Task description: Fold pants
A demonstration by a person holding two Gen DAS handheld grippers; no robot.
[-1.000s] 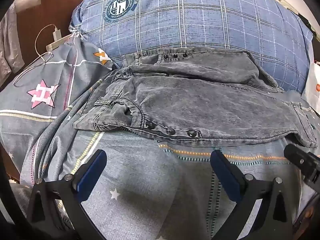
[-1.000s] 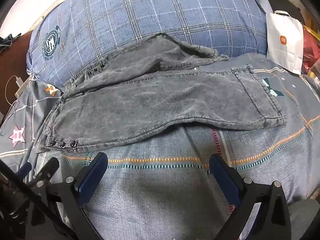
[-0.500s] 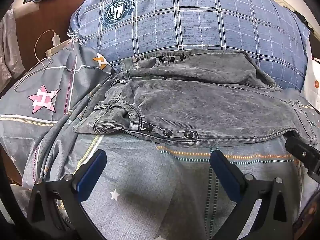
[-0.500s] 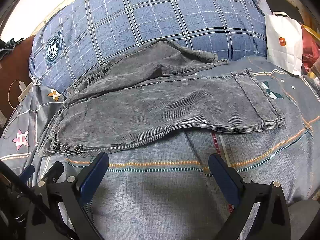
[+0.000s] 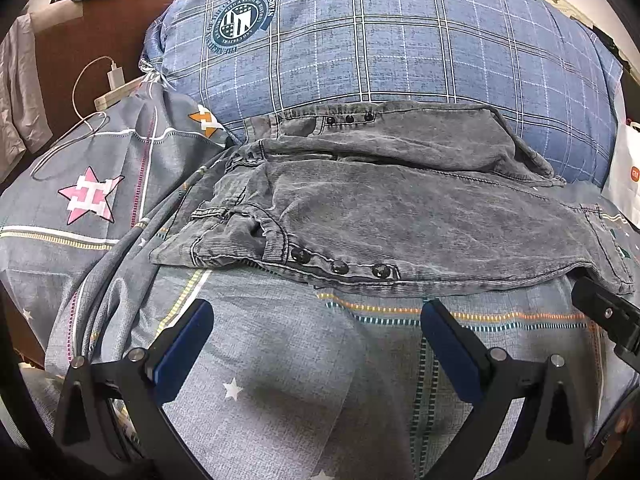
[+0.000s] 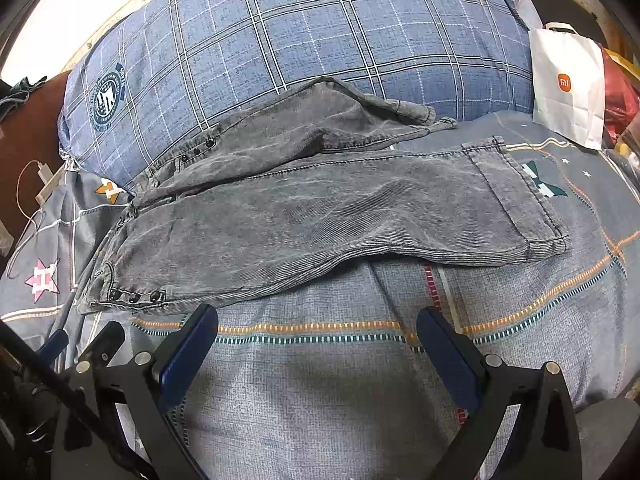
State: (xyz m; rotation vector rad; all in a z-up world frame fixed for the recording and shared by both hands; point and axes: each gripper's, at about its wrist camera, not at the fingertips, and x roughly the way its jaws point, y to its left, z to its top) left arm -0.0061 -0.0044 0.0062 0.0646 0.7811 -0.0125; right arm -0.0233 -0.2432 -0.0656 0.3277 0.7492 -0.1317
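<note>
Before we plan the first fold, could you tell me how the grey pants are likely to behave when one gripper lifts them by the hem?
The pants would probably droop: the corduroy-like cloth already follows the duvet's bumps. Their thick seams suggest some weight, so they may drag rather than slide.

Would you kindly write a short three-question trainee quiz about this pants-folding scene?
1. True or false: the left gripper grips the grey corduroy pants.
2. The white paper bag stands: A) beside the blue plaid pillow B) on the pants C) in the right gripper.
3. Fill in: the three dark snaps sit near the pants' ____ end.

Key: 1 false; 2 A; 3 waist.
</note>
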